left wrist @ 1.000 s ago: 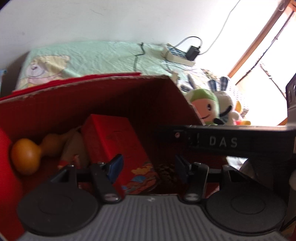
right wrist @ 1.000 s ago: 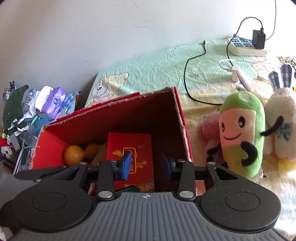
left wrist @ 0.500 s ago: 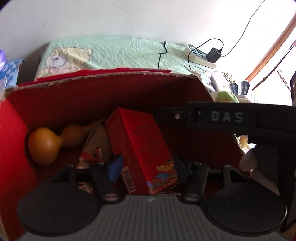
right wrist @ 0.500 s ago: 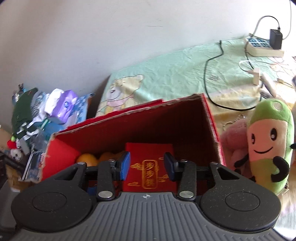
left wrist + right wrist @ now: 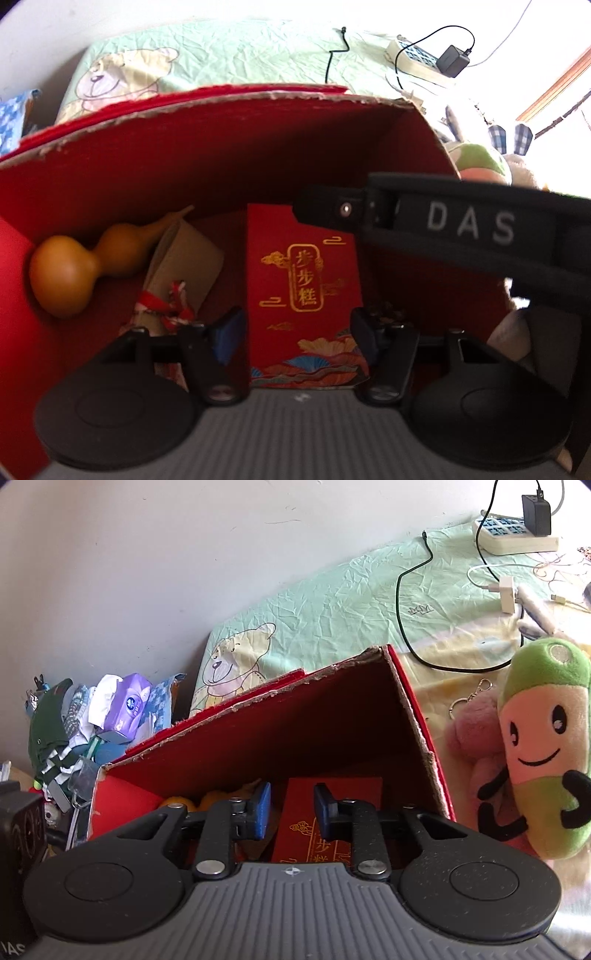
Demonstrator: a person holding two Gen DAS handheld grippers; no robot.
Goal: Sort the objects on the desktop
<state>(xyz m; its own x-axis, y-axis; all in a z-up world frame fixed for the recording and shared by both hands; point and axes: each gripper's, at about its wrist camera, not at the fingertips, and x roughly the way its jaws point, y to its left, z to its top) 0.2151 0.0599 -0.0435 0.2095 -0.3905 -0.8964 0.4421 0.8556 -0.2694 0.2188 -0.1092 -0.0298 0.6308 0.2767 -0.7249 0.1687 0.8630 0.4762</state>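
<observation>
Left fingers (image 5: 295,332) spread wide, holding nothing, hovering inside the red cardboard box (image 5: 221,147) with the red gift packet (image 5: 306,295) lying flat right between and just ahead of the pads. Far left of those fingers, against the box wall: an orange gourd (image 5: 62,273); next to it a tan paper piece (image 5: 184,266) with a red-and-white string bundle (image 5: 166,310), just off my left pad. Packet is touching neither pad as far as I can tell. Right of them, a black strap marked DAS (image 5: 469,225) crosses the view, part of my other tool. Right fingers (image 5: 291,810) also parted, empty, above the near rim of the same box, packet showing below and between the pads. Beyond them to the right, outside the box on the bedsheet (image 5: 332,602): a pink plush (image 5: 469,731) and a green plush (image 5: 539,746), not yet sorted; a power strip (image 5: 517,535) further back. My read: packet is in, so the step is clearing out. Lift both straight up, keep the pads spread so they don't snag the packet edge or the string, mind the torn right wall, then go right for a plush. Box has floor room right of the packet.
</observation>
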